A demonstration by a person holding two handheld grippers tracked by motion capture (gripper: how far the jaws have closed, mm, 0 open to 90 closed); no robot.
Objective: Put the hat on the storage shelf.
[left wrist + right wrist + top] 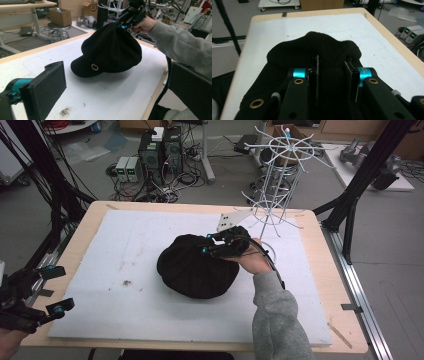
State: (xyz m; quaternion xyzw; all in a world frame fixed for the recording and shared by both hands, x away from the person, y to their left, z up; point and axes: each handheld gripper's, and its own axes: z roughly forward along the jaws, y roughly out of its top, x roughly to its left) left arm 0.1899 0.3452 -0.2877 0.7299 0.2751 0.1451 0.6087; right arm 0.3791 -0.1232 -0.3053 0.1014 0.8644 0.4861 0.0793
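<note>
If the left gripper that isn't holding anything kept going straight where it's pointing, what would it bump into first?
Probably the black cap. In the left gripper view it sits straight ahead between the open left gripper jaws, held up by the right gripper. Depth is hard to judge.

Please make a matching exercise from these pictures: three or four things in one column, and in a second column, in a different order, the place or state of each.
Things:
1. hat
2. wire rack
3. left gripper
4. right gripper

Places or states:
A. open, at the near left edge of the table
B. shut on black cloth
C. standing upright at the far right of the table
D. pinched at its top, brim low over the white mat

Pairs: 1-D, 2-C, 3-A, 4-B
</note>
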